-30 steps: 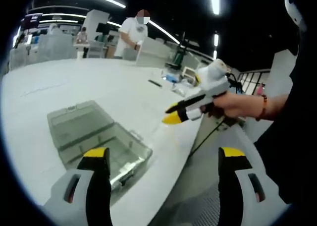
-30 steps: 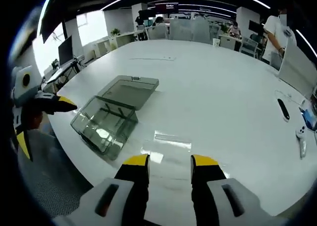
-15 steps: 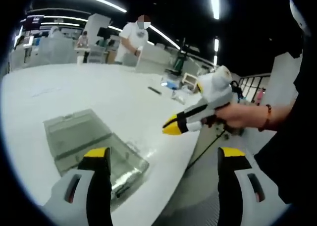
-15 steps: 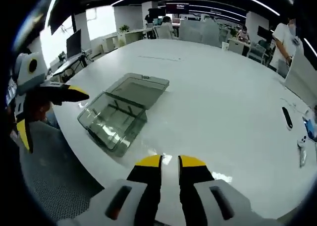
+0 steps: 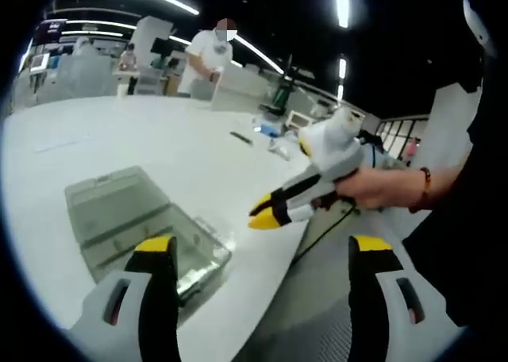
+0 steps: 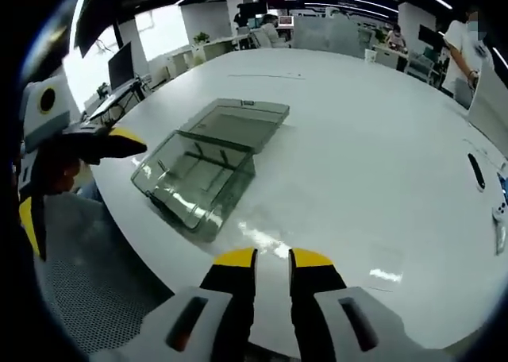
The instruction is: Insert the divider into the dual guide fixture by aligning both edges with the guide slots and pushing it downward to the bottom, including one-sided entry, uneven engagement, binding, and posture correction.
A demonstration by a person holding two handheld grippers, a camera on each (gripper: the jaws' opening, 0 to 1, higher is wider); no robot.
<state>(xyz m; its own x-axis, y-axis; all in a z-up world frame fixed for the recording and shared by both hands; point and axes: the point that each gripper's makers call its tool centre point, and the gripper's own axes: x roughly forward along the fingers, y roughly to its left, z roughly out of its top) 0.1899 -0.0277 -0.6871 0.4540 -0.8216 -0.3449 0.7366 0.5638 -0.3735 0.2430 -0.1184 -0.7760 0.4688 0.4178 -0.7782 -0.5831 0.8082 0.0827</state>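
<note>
Left gripper view: the left gripper [image 5: 262,255], with its yellow-tipped black jaws spread wide and nothing between them, hangs over the near edge of the large white round table [image 5: 159,140]; just beyond its left jaw sits the clear smoke-tinted plastic box with its hinged lid laid open flat [image 5: 139,223], close to the table edge; thin upright ribs show inside the box, but I cannot tell whether one of them is the divider; the right gripper [image 5: 266,213], white with yellow-and-black jaws, comes in from the right in a hand [image 5: 373,189] wearing a beaded bracelet, its jaws nearly together and empty, its tips above the table edge just beside the box; right gripper view: the right gripper's own jaws rise almost touching, with only a narrow gap and nothing held, over the white table; the clear box lies up and to the left of them, lid away; the left gripper shows at the far left edge, jaws apart, near the box's corner.
</note>
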